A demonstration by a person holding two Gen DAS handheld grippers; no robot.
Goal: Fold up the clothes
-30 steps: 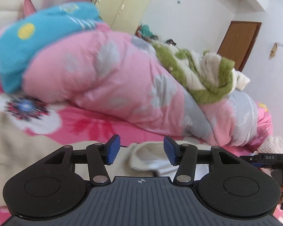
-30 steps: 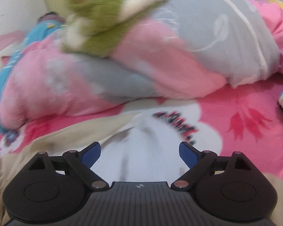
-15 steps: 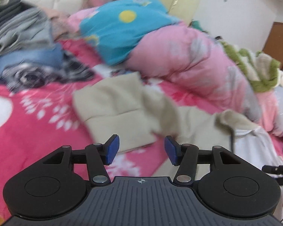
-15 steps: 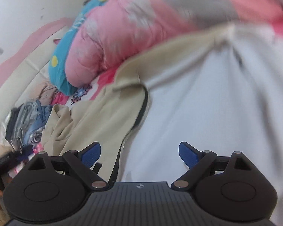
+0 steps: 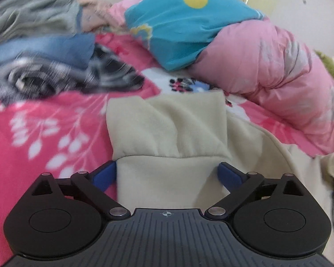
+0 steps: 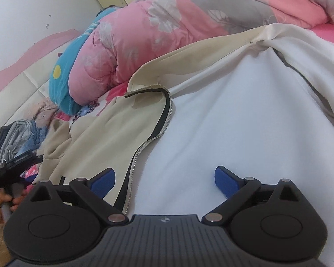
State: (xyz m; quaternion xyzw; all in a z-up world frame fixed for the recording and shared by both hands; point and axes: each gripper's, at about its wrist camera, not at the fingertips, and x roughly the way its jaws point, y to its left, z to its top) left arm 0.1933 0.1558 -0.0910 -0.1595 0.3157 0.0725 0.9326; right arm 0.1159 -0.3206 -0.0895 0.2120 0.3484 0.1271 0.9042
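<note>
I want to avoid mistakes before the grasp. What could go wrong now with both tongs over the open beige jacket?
1. The left tongs, open, straddle a wide part of the sleeve; they may pinch only one layer.
2. The right tongs hover over the white lining, beside the zipper; the teeth may snag.
3. The pink duvet lies close and may get caught.

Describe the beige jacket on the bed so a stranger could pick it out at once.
Start at the long pink quilt rolled along the bed. On the pink flowered sheet before it lies the beige jacket, spread open and showing its white lining. Unlike the folded pile nearby, it is unfolded and has a zipper.
</note>
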